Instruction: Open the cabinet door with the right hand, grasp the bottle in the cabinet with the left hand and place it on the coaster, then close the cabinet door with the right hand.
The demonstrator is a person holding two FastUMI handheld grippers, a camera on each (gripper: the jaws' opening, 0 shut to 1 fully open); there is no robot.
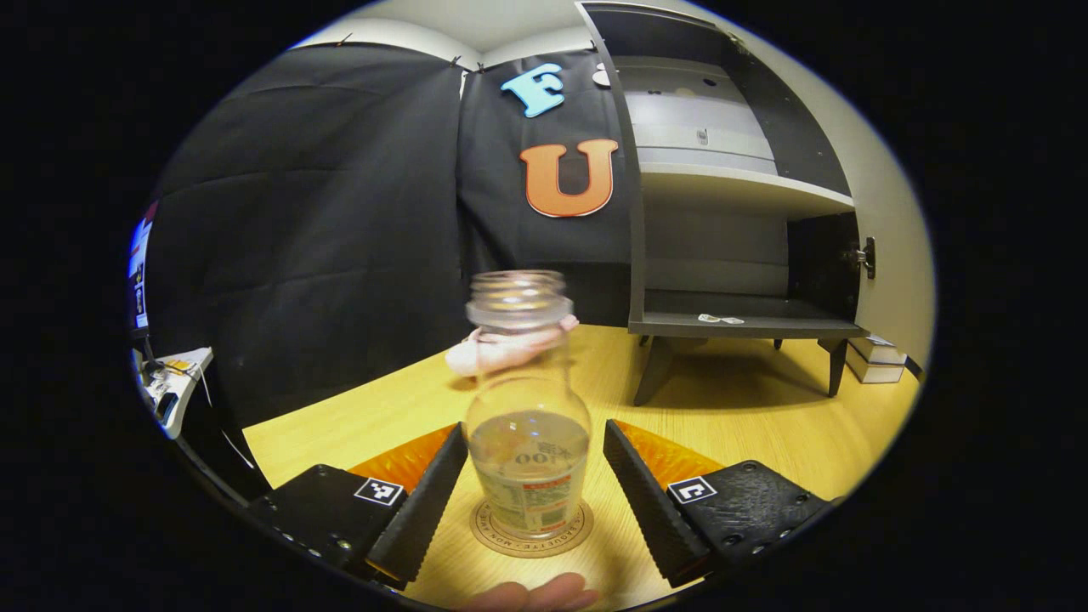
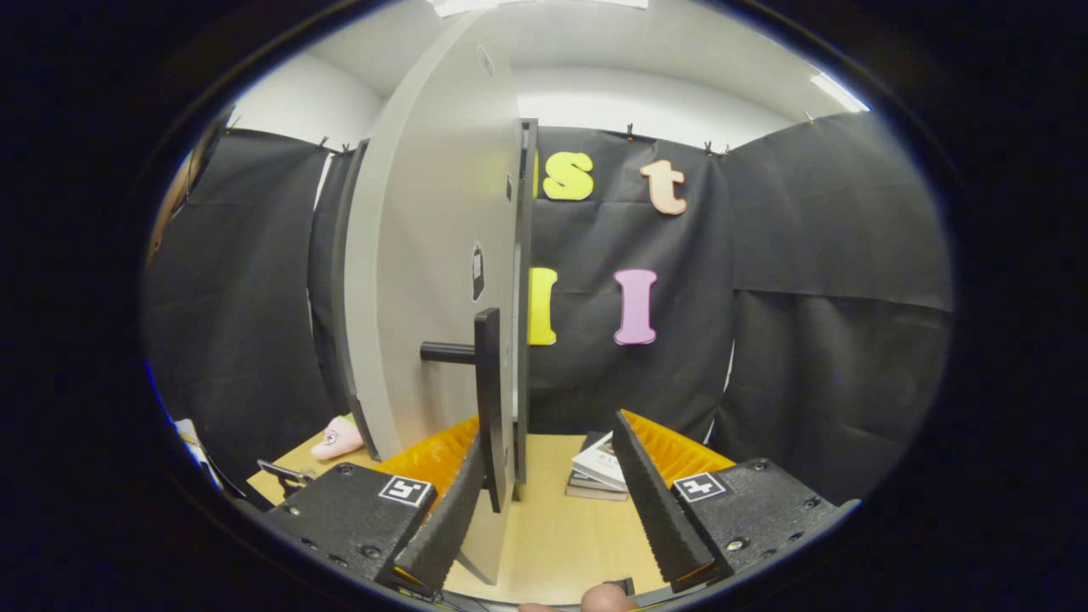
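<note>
Bottle [image 1: 527, 425] upright on coaster [image 1: 531, 534], wood table [image 1: 748, 416]; cabinet [image 1: 731, 212] open behind

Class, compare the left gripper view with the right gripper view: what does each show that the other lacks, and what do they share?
Left gripper view: the bottle upright on the coaster between open jaws, and the cabinet's open shelves.
Right gripper view: the door edge-on, its handle between open jaws, and stacked books.
Shared: the wooden table, the black cloth wall and a pink toy.
</note>
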